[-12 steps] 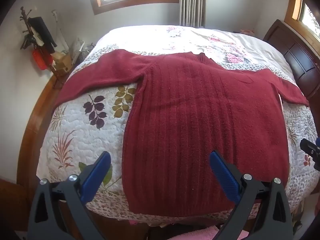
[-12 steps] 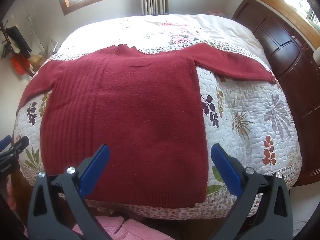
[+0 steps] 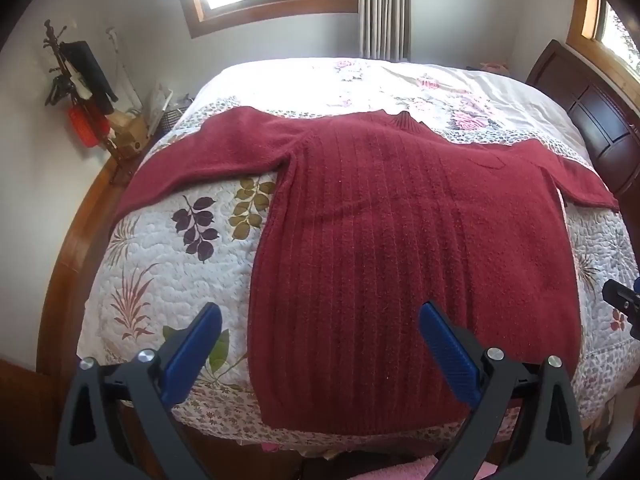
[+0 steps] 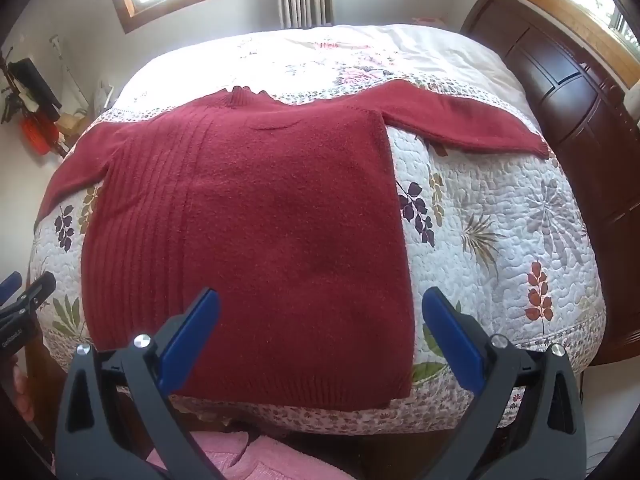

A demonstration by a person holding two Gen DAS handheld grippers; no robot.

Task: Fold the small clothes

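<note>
Lying flat: fuzzy ribbed sweater (image 3: 400,240) (sleeves spread).

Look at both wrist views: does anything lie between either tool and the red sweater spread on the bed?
Nothing visible does. The red sweater lies flat on the quilt, sleeves spread, nothing on top. The left tool and the right tool both hang open near its hem, with only clear air between.

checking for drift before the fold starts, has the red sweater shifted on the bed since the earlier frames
No. The red sweater lies flat in the same place on the floral quilt, its side edge still beside the same purple and olive leaf prints, in both wrist views.
</note>
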